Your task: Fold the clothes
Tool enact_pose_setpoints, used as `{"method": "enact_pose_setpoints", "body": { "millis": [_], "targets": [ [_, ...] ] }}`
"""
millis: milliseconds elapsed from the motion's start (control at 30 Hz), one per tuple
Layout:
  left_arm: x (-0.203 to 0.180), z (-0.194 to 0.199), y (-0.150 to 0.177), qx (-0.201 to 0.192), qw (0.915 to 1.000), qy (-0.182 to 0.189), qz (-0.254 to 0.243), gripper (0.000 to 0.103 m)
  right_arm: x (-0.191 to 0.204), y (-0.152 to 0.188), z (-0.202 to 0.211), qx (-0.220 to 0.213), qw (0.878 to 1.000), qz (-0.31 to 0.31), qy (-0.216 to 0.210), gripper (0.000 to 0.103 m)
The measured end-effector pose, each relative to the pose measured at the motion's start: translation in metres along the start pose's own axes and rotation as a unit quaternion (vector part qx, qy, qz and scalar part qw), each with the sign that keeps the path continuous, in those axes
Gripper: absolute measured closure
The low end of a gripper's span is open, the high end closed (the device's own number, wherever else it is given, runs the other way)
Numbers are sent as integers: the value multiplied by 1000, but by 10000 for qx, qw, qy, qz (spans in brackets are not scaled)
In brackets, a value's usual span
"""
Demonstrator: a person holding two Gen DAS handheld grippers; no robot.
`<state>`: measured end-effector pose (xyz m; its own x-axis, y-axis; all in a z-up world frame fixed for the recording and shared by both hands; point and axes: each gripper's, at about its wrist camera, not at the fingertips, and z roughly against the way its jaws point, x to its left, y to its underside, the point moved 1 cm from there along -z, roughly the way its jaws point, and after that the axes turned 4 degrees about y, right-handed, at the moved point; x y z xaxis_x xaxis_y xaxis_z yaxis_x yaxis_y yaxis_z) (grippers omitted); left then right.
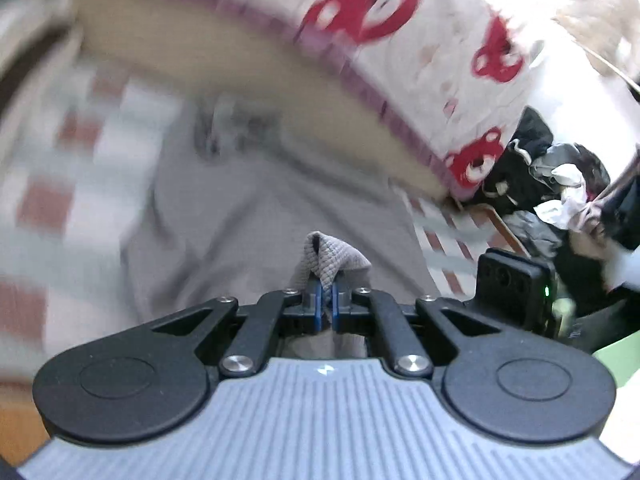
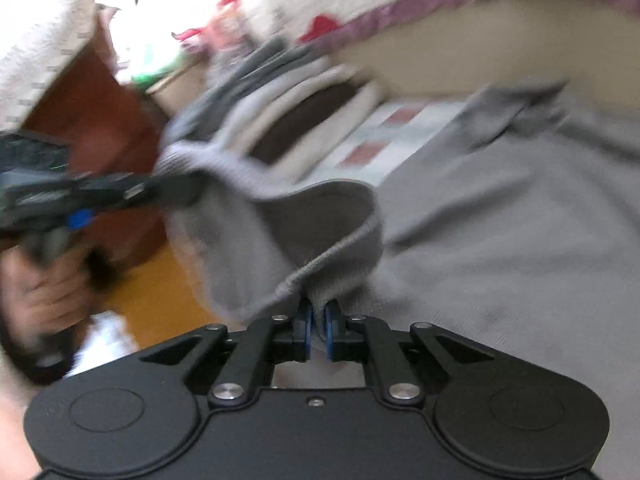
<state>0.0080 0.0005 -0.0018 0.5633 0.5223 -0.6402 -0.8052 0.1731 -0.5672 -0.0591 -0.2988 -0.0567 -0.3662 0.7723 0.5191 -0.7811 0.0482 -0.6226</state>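
A grey knit garment [image 1: 256, 216] lies spread over a red-and-white checked surface [image 1: 44, 200]. My left gripper [image 1: 327, 300] is shut on a bunched edge of it, and the fabric pokes up between the blue pads. My right gripper [image 2: 318, 320] is shut on the ribbed hem of the same grey garment [image 2: 500, 216], lifting a fold. In the right wrist view the left gripper [image 2: 176, 194] appears at the left, hand-held, pinching another part of the edge. Both views are blurred by motion.
A mattress with a white bear-print cover and purple trim [image 1: 400, 60] runs along the far side. A dark pile of clothes [image 1: 560, 184] sits at the right. Folded clothes [image 2: 304, 120] are stacked beyond the garment. Orange-brown wooden furniture [image 2: 104, 120] stands at the left.
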Motion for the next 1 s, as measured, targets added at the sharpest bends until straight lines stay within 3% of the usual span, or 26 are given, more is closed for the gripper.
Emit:
{"method": "enact_pose_setpoints", "body": {
  "millis": [67, 200, 367, 500, 567, 633, 700, 767, 833, 867, 900, 967, 1000],
  "targets": [
    [8, 1, 7, 261, 9990, -77, 345, 99, 10, 13, -2, 431, 9990, 80, -21, 94],
    [14, 0, 33, 555, 9952, -578, 560, 99, -1, 29, -18, 1066, 9921, -662, -42, 98],
    [14, 7, 45, 600, 9941, -463, 780, 99, -1, 29, -1, 793, 9905, -970, -571, 98],
    [16, -7, 48, 1059, 9887, -831, 665, 99, 10, 36, 7, 868, 9866, -1078, -860, 100],
    [19, -15, 49, 1356, 9840, -975, 617, 99, 25, 33, 4, 1028, 9871, -807, -921, 100],
    [18, -28, 47, 1678, 9781, -1148, 440, 99, 37, 32, 0, 1160, 9883, -638, -759, 100],
    [10, -37, 40, 1832, 9740, -1333, 85, 99, 34, 27, 1, 1090, 9910, -593, -499, 95],
    [-11, -45, 28, 1966, 9618, -1664, -932, 99, 26, 21, 5, 899, 9939, -609, -181, 87],
    [-22, -51, 10, 2092, 9570, -1682, -1102, 99, 10, 20, 14, 688, 9939, -855, -88, 73],
    [-26, -53, 2, 2190, 9591, -1504, -975, 99, 2, 19, 18, 581, 9934, -984, -48, 62],
    [-28, -56, -6, 2289, 9610, -1309, -833, 99, 0, 20, 19, 523, 9936, -999, 28, 59],
    [-39, -65, -17, 2678, 9521, -1207, -853, 99, -1, 20, 21, 420, 9939, -999, 189, 55],
    [-46, -69, -19, 2882, 9429, -1277, -1072, 99, 1, 20, 20, 383, 9942, -984, 196, 51]
  ]
}}
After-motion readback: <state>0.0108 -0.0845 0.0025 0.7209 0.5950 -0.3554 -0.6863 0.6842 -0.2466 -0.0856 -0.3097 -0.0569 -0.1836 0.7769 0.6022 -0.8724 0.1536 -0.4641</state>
